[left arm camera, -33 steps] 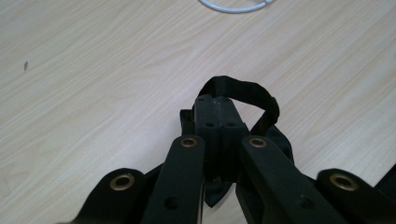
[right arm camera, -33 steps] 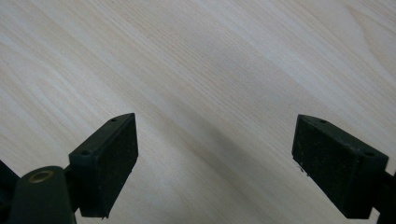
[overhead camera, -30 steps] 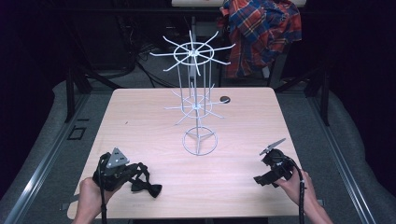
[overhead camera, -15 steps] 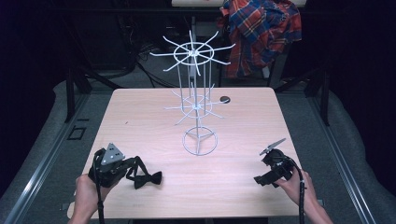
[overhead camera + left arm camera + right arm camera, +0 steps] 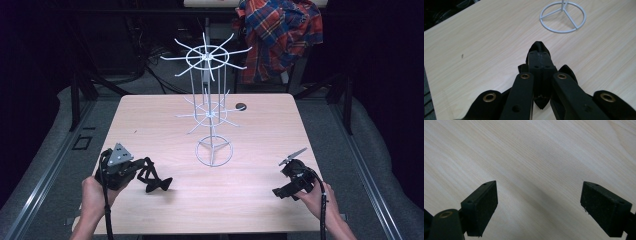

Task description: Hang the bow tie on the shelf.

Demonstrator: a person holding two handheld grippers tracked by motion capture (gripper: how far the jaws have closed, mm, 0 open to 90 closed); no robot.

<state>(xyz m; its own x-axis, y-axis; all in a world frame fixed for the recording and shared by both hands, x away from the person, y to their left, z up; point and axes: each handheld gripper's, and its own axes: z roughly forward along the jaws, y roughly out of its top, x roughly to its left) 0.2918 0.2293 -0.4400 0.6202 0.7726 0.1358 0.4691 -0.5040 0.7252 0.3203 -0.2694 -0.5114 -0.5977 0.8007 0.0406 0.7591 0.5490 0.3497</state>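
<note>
Here the left gripper (image 5: 159,184), jaws pressed together, rests lower left on the pale woodgrain tabletop (image 5: 260,130); the right gripper (image 5: 539,207) gapes wide lower right; a white wire rack (image 5: 212,150) stands mid-frame.

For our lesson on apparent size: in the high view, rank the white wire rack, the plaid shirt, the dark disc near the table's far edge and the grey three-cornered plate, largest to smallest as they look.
1. white wire rack and plaid shirt: alike, unranked
2. grey three-cornered plate
3. dark disc
</note>
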